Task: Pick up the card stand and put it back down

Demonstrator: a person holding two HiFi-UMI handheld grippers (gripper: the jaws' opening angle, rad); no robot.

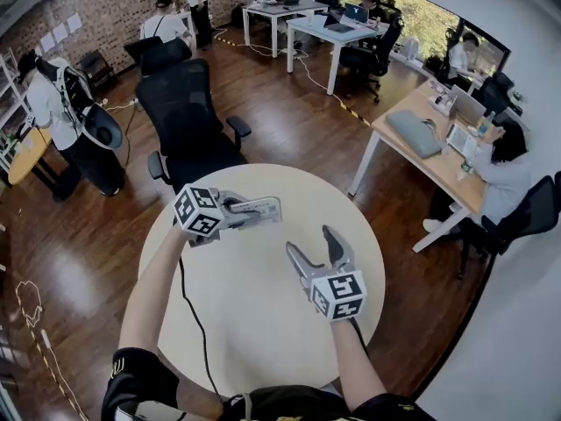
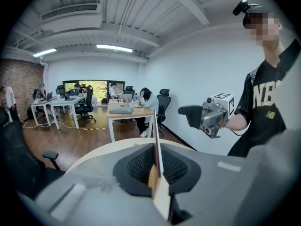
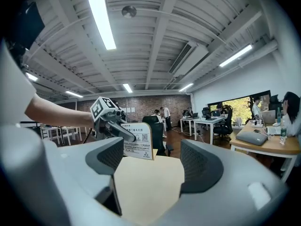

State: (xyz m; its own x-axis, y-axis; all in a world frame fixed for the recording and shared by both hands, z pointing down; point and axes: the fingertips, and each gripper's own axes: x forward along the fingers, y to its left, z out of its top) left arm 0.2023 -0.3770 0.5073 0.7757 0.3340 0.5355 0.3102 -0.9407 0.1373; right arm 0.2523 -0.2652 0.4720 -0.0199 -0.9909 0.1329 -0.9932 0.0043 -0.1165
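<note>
The card stand (image 1: 260, 207) is a white printed card on a small wooden base, and my left gripper (image 1: 270, 209) is shut on it over the far left part of the round white table (image 1: 254, 323). In the left gripper view the card (image 2: 156, 140) stands edge-on, pinched between the two dark pads. Seen from the right gripper view, the card (image 3: 139, 145) faces me at the table's far edge; whether its base touches the top I cannot tell. My right gripper (image 1: 311, 242) hangs open over the table's right part with nothing between its fingers (image 3: 201, 166).
A black office chair (image 1: 186, 117) stands just behind the table's far edge. A black cable (image 1: 195, 318) runs across the tabletop toward me. Desks (image 1: 429, 143) with seated people line the right and back. A white wall closes the right side.
</note>
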